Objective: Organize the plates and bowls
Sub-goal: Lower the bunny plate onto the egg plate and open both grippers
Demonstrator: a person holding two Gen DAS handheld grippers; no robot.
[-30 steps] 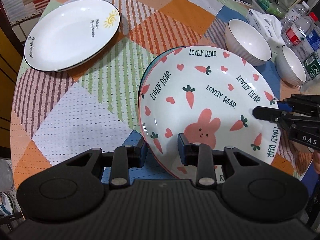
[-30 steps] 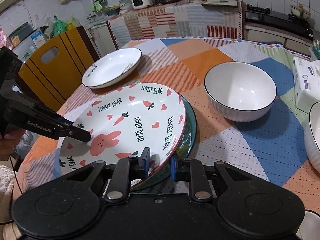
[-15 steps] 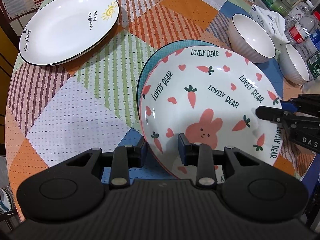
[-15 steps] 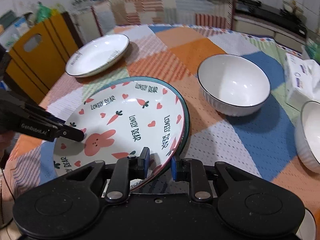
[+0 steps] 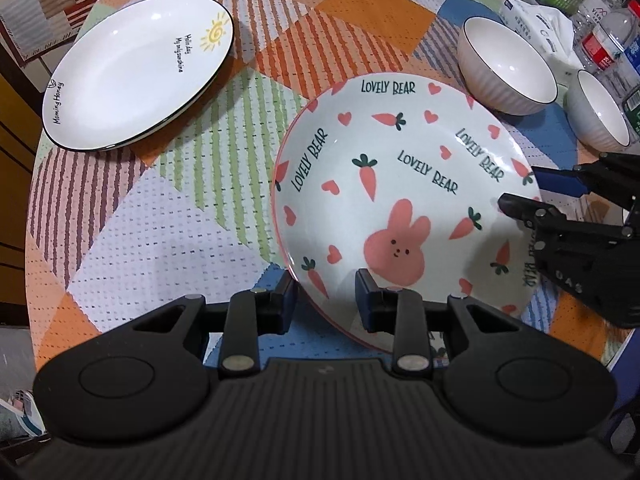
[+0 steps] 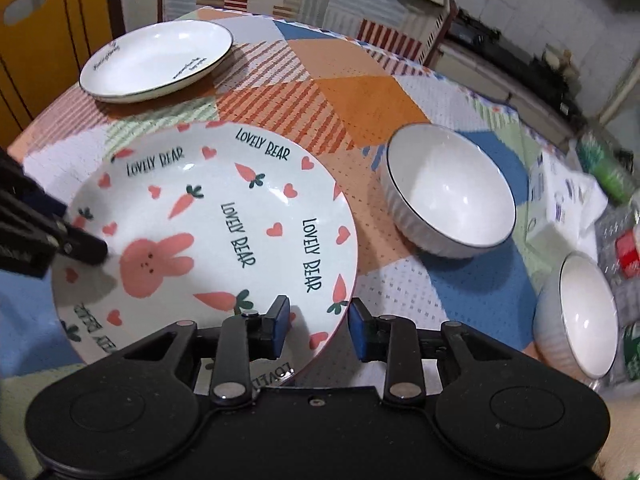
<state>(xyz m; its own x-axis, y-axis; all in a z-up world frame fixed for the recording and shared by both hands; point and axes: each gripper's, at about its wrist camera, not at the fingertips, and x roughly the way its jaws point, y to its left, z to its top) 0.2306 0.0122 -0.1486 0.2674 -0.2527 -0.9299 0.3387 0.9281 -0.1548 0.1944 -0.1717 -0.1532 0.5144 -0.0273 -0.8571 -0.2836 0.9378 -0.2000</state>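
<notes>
The bunny-and-carrot plate [image 5: 400, 184] [image 6: 224, 216] lies flat on the patchwork tablecloth [image 5: 160, 220]. My left gripper [image 5: 325, 298] is shut on its near rim, one pad under the edge and one inside the dish. My right gripper [image 6: 319, 326] straddles the opposite rim. Its jaws are opening, and the pads stand off the rim on either side. In the left wrist view the right gripper [image 5: 520, 188] reaches in from the right edge. A white plate with a sun drawing [image 5: 132, 76] [image 6: 156, 60] sits at the far left. Two white bowls [image 6: 452, 200] [image 6: 584, 316] stand to the right.
A tissue pack [image 5: 532, 20] and water bottles [image 5: 604, 40] crowd the far right of the table behind the bowls. A yellow chair back [image 6: 40, 40] stands beyond the white plate. The table's edge runs just below my left gripper.
The bunny plate has come down level, and the dark green plate that showed beneath it is now covered. The right gripper's pads have spread apart off the rim.
</notes>
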